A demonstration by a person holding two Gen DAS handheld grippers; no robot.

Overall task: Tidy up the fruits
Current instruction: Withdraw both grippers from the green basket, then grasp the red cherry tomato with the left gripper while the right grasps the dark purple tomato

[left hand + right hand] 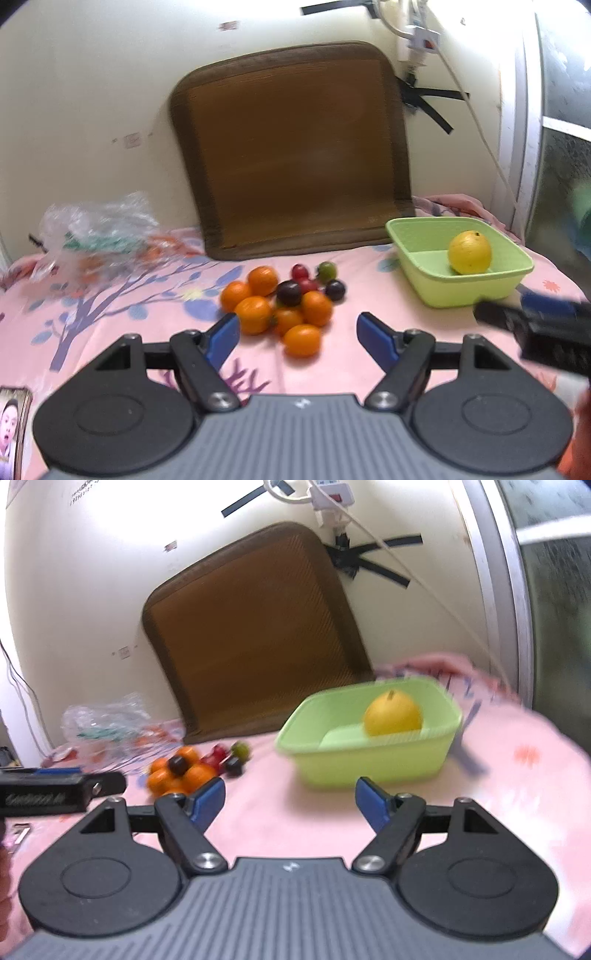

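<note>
Green basin [465, 291]: smooth, matt plastic. Bed sheet [110, 317]: soft printed cloth. Crumpled bag [96, 229]: clear, glossy plastic film; brown mat [291, 147]: finely woven, cloth-edged.

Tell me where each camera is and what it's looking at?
Left wrist: rides the open left gripper, facing the small fruit pile on the pink sheet; the right gripper pokes in at right.
Right wrist: rides the open right gripper, facing the green tub holding a yellow fruit; the left gripper's side shows at left.
Both show the pile, tub, yellow fruit and brown mat.
</note>
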